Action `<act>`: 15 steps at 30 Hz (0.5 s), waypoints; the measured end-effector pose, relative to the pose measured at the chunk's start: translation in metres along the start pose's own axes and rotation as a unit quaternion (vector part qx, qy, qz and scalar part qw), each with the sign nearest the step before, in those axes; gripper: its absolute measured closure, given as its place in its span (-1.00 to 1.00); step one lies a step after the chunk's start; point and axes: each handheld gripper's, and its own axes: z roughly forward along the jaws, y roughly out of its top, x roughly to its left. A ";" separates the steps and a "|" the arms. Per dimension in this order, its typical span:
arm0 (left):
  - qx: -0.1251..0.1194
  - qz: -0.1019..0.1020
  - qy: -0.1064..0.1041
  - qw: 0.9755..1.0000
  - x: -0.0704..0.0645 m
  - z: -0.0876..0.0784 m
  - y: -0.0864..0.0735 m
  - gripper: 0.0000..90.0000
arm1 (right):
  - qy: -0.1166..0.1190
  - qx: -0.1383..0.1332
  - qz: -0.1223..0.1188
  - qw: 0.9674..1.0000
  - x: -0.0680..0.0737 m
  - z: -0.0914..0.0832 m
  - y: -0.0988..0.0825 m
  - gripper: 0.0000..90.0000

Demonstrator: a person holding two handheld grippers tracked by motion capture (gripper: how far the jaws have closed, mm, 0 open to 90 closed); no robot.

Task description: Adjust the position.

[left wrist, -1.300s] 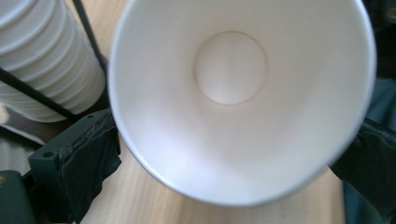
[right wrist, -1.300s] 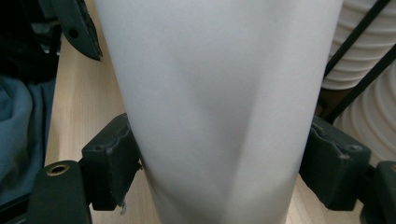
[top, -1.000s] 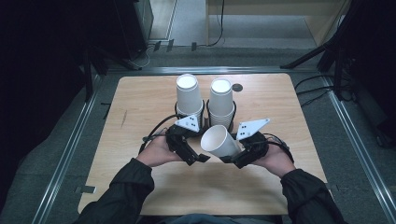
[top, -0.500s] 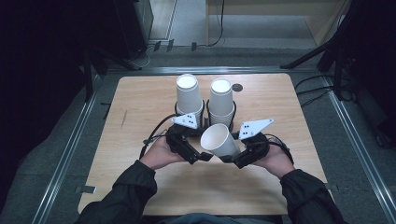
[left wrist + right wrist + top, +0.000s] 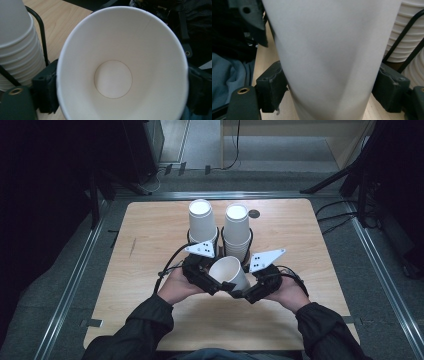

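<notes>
Paper cup (image 5: 230,272) — a single white one — lies tilted between the two grippers over the near middle of the table (image 5: 150,230), its mouth turned toward the left gripper (image 5: 214,289). The right gripper (image 5: 245,295) is clamped across the cup's wall; in the right gripper view its two black pads press either side of the body (image 5: 332,62), and the wall shows a faint crease there. The left gripper's jaws have just been closing, with the cup's rim (image 5: 122,65) between them; its pads sit at the rim's sides, though whether they press on it I cannot tell.

Such a cup is likely very light and thin-walled, so it will probably buckle under a hard squeeze. The rolled rim and the base look like its stiffest places to hold. Two stacks of cups (image 5: 237,232) stand upside down behind, in a wire holder (image 5: 187,237).
</notes>
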 end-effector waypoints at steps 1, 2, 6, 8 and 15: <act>-0.003 -0.002 -0.001 1.000 0.001 -0.001 0.000 -0.73 | 0.001 -0.003 0.002 1.000 0.000 -0.001 0.000 -0.53; -0.004 -0.005 -0.002 1.000 0.002 -0.002 0.001 -0.66 | 0.004 -0.008 0.010 1.000 -0.002 -0.001 0.000 -0.54; 0.007 -0.011 0.003 1.000 0.004 -0.003 0.001 -0.64 | 0.015 0.009 0.044 0.999 -0.005 0.001 0.000 -0.78; 0.011 -0.020 -0.001 1.000 0.008 -0.005 0.001 -0.64 | 0.003 0.023 0.052 0.998 -0.007 0.001 -0.002 -0.78; 0.034 -0.018 0.023 0.999 0.015 -0.013 -0.002 -0.64 | -0.019 0.032 0.052 0.998 -0.007 -0.010 -0.008 -0.74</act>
